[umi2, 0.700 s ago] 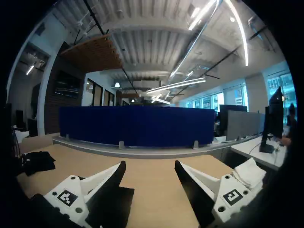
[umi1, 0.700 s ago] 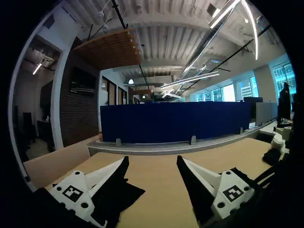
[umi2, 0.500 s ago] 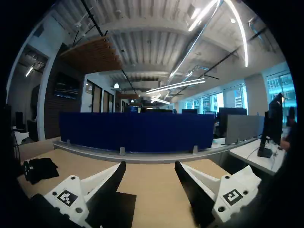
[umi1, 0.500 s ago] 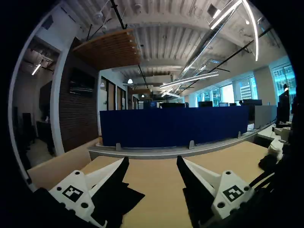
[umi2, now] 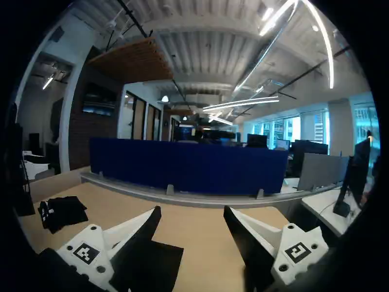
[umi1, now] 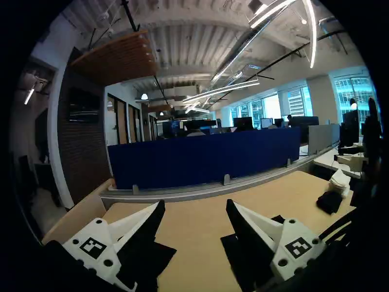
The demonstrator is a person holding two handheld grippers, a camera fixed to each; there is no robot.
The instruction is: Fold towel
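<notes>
The left gripper (umi1: 194,204) stands wide, with nothing between its fingers. The right gripper (umi2: 191,209) stands the same way, wide and empty. Both point level across the table (umi1: 204,228) toward the blue divider (umi2: 194,170), not down at the work.

The towel (umi1: 153,255) is black and lies flat on the table, low and close under the fingers. In the left gripper view, dark cloth shows beneath both fingers, with bare wood in the gap between them. In the right gripper view it spreads from under that gripper's left finger toward the middle, and I see none past its right finger. So the cloth lies below each gripper and close in — not ahead of either. Its long axis cannot be told, since little of it shows. Neither hand looks clearly nearer.

Off to the right gripper's left, near but apart, lies a crumpled black bundle (umi2: 61,211).

In my judgement no edge is gripped yet. The next move calls for tipping the fingers down onto an edge or corner — the right gripper reaching toward its left-finger side.
</notes>
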